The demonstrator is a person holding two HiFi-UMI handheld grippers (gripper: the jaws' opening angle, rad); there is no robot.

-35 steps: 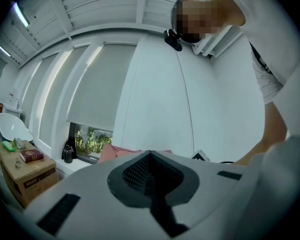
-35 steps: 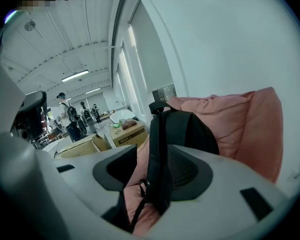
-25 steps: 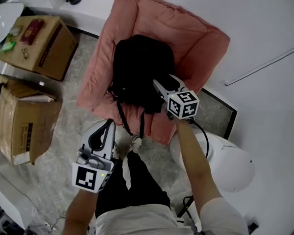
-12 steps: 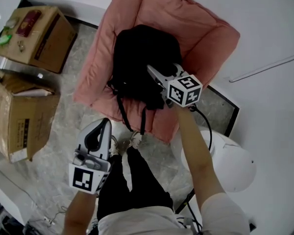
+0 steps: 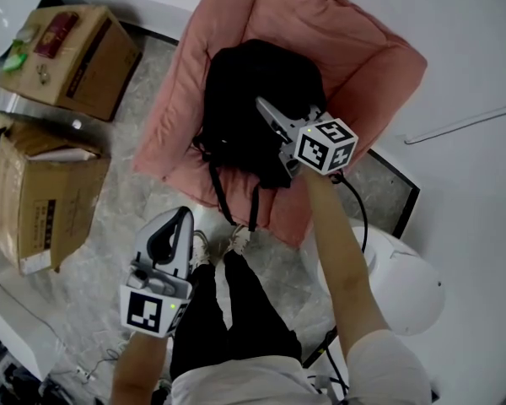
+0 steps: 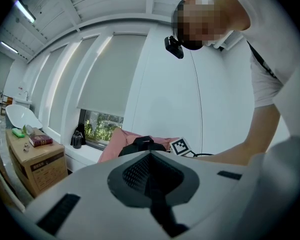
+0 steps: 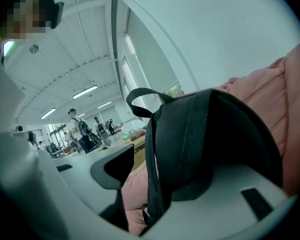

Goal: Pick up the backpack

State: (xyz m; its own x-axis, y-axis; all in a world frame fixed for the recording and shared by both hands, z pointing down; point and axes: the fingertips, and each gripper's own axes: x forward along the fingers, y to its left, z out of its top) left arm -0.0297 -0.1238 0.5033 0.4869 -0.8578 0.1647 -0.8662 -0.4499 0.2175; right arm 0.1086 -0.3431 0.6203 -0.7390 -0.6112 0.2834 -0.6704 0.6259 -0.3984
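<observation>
Reaches the right gripper (image 5: pixel 268 112) onto the black backpack (image 5: pixel 240 91) slumped in the pink armchair (image 5: pixel 354 49), jaws wide astride a padded strap (image 7: pixel 190 134) – likely to clamp it for lifting – and parks the left gripper (image 5: pixel 180 219), closed and empty, low by the legs (image 5: pixel 236 310)

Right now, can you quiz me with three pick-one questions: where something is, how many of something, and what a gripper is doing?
1. Where is the backpack? A on the pink armchair; B in a cupboard; C on a bed.
2. How many cardboard boxes does the head view show? A one; B two; C four.
3. The left gripper has its fingers: A wide open; B shut on a cup; C shut and empty.
Answers: A, the backpack lies on the armchair's seat; B, two boxes stand at the left; C, its fingers meet with nothing between them.
</observation>
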